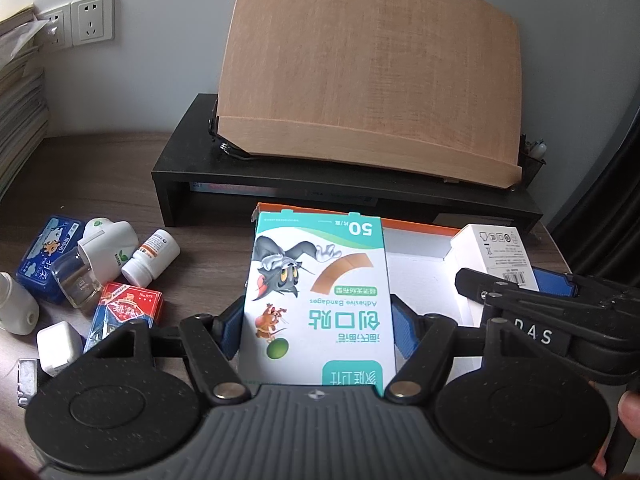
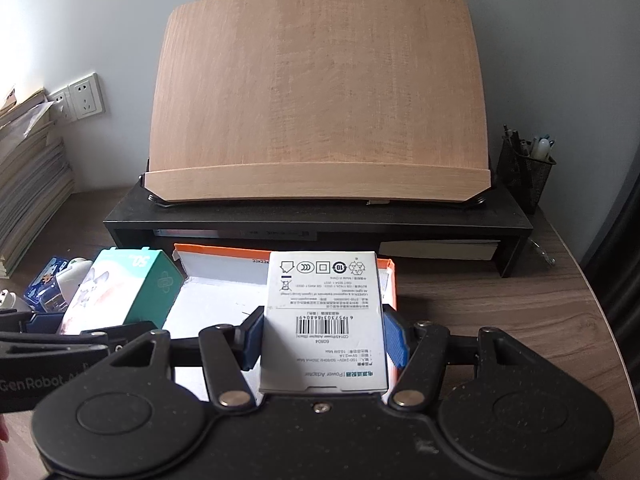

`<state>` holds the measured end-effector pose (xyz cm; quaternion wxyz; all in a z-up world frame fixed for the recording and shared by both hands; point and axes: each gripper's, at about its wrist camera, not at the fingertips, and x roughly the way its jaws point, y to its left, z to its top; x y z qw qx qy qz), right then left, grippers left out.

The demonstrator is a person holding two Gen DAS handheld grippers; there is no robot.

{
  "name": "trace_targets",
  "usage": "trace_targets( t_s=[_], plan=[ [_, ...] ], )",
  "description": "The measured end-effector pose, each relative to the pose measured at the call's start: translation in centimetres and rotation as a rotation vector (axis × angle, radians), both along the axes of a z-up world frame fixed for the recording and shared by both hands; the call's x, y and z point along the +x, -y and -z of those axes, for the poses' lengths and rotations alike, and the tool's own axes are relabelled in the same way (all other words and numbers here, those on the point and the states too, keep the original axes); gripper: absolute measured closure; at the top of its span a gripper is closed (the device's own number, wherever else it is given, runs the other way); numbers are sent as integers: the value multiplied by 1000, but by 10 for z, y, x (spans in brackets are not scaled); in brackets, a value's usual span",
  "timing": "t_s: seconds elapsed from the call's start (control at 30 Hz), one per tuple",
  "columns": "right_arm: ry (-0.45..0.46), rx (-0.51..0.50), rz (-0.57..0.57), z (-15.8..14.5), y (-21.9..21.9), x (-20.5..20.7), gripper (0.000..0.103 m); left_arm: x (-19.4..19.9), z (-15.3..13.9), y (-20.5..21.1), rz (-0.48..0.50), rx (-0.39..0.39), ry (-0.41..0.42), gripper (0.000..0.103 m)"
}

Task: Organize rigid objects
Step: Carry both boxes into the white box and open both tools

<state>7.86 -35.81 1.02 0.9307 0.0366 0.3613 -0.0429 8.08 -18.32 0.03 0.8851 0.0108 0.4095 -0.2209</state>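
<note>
My left gripper (image 1: 318,330) is shut on a green-and-white adhesive bandage box (image 1: 320,296) and holds it over the left part of an open orange-edged white box (image 1: 420,280). My right gripper (image 2: 322,338) is shut on a white power adapter box (image 2: 324,320) and holds it over the right part of the same orange-edged box (image 2: 216,264). In the right wrist view the bandage box (image 2: 124,288) shows at the left. In the left wrist view the adapter box (image 1: 492,252) shows at the right.
Left of the box lie a blue case (image 1: 48,256), white bottles (image 1: 150,258), a glass jar (image 1: 78,282), a red card pack (image 1: 126,312) and a white charger (image 1: 60,346). A black riser (image 2: 320,220) with a wooden stand (image 2: 316,100) stands behind. A pen holder (image 2: 524,168) is at right.
</note>
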Motion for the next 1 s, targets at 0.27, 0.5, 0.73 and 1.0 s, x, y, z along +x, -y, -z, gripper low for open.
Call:
trace_targets(
  t_s=[0.27,0.5,0.73,1.0],
  plan=[
    [-9,-6,-15,4,-5,15,32,9,6,2,-10,6,-5,31],
    [-14,-7,-16,6,-8,24,32,15,9,1,-11,16,-3,31],
    [-20,-9,-17,8,-10,28,32,18,11,1,-10,11,-8,31],
    [-23,-10,-15,10,-7,29,32,18,15,3,-11,11,-10,31]
  ],
)
